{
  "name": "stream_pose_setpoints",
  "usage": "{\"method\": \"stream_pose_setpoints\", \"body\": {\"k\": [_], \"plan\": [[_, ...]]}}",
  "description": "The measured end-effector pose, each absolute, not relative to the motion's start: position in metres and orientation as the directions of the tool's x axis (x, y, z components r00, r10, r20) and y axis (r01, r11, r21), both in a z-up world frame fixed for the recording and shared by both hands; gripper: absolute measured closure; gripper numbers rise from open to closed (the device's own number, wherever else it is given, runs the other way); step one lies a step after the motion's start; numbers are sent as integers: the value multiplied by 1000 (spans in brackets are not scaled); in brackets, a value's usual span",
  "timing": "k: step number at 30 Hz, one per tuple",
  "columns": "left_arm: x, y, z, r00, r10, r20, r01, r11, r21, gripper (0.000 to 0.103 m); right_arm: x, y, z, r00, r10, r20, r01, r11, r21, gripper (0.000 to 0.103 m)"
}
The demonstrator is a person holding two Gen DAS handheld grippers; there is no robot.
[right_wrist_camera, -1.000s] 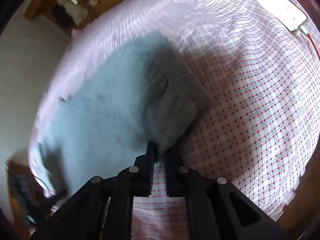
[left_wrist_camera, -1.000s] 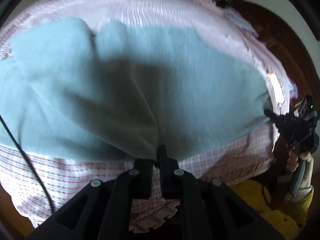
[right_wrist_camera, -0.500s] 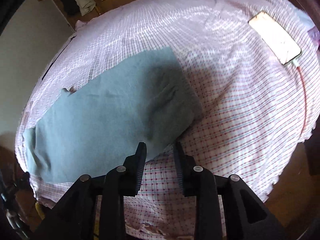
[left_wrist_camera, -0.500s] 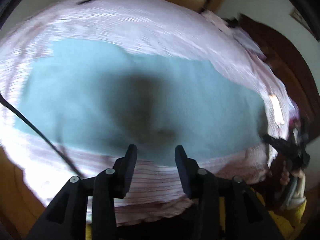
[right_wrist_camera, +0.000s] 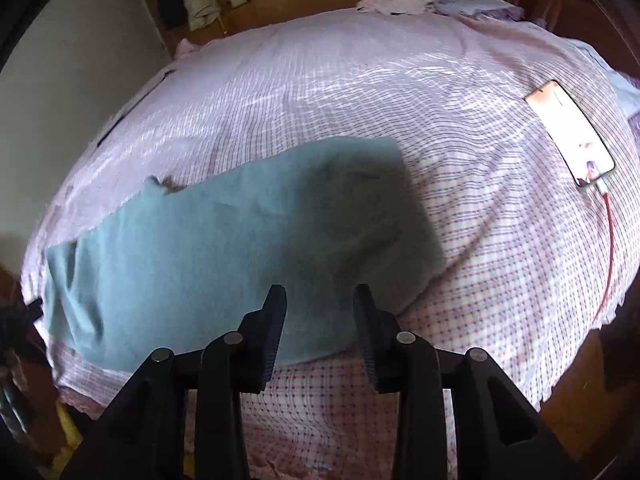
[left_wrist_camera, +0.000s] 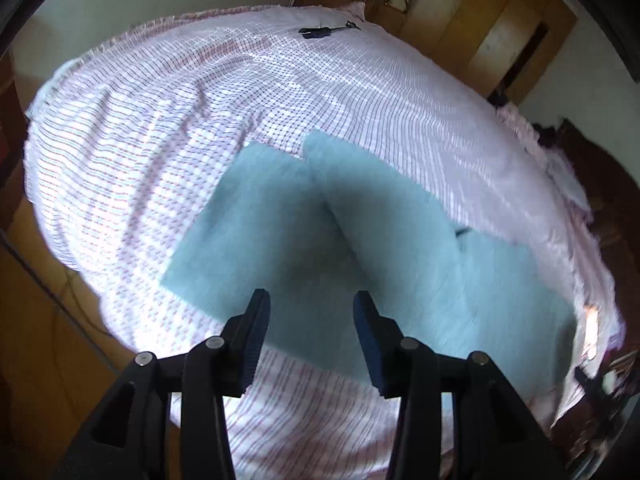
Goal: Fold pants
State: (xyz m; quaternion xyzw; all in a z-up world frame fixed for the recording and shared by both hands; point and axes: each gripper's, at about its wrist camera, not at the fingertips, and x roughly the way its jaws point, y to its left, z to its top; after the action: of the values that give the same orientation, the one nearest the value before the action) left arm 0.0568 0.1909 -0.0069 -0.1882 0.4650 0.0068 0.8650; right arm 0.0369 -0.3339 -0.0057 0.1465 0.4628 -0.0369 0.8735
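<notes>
Left claw: the black two-finger left gripper (left_wrist_camera: 311, 304) hangs spread above the near edge of the cloth, holding nothing; its base is cut off by the bottom of the frame
Right claw: the black two-finger right gripper (right_wrist_camera: 319, 300) hangs spread too, empty, over the near rim of the garment's wide end
Garment: the pale blue-green soft fabric pants (left_wrist_camera: 360, 240) lie flat near the front edge of the bed, two legs side by side with a seam-like gap between them in the left view; in the right view (right_wrist_camera: 224, 248) they read as one long band, wrinkled at the far-left end
Shadow: a dark patch covers the middle of the pants in both views, so folds there are hard to make out
Bed cover: the pink-and-white checked cotton bedsheet (left_wrist_camera: 160, 120) lies under the pants, creased, its frilled edge dropping out of sight at the front
Right side: a white rectangular phone (right_wrist_camera: 570, 132) lies well apart from the pants, a red charging cable (right_wrist_camera: 610, 248) trailing from it toward the bed's edge
Far edge: a small dark object with a thin metal part (left_wrist_camera: 320, 32) rests on the sheet, too small to identify
Background: brown wooden wardrobe doors (left_wrist_camera: 480, 20), blurred, partly cropped by the lens rim
</notes>
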Motion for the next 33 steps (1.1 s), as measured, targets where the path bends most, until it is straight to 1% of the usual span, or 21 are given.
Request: {"method": "stream_pose_setpoints", "body": {"k": [3, 6, 12, 16, 17, 18, 19, 20, 22, 26, 30, 33], "plan": [[74, 180, -10, 577, -187, -795, -176, 922, -344, 55, 45, -328, -16, 553, 61, -831, 195, 960, 200, 75], [91, 170, -16, 586, -198, -786, -152, 925, -347, 52, 50, -328, -27, 533, 73, -843, 202, 957, 210, 75], [124, 155, -33, 587, -250, -770, -113, 917, -383, 52, 53, -327, -41, 512, 80, -855, 209, 954, 214, 75], [134, 144, -41, 607, -216, -765, -103, 933, -345, 52, 52, -327, -40, 515, 84, -853, 200, 956, 214, 75], [134, 144, -41, 608, -213, -765, -100, 935, -340, 58, 52, -327, -40, 516, 86, -852, 200, 955, 218, 75], [134, 143, -41, 614, -216, -759, -91, 936, -340, 77, 52, -327, -40, 520, 90, -850, 200, 954, 224, 75], [131, 142, -39, 619, -226, -752, -76, 936, -343, 85, 51, -328, -40, 523, 93, -847, 201, 952, 229, 75], [130, 141, -35, 622, -227, -749, -64, 939, -338, 91, 52, -327, -40, 521, 89, -849, 207, 952, 227, 75], [125, 140, -26, 633, -232, -738, -46, 941, -335, 93, 51, -327, -39, 526, 92, -845, 207, 950, 232, 75], [111, 130, 2, 652, -268, -709, 9, 938, -346, 94, 47, -325, -35, 530, 96, -843, 203, 950, 236, 75], [100, 98, 26, 651, -332, -683, 124, 934, -335, 94, 41, -325, -29, 548, 99, -830, 191, 952, 240, 75], [92, 68, 31, 632, -397, -665, 225, 916, -333, 92, 37, -326, -26, 556, 93, -826, 189, 954, 234, 75]]}}
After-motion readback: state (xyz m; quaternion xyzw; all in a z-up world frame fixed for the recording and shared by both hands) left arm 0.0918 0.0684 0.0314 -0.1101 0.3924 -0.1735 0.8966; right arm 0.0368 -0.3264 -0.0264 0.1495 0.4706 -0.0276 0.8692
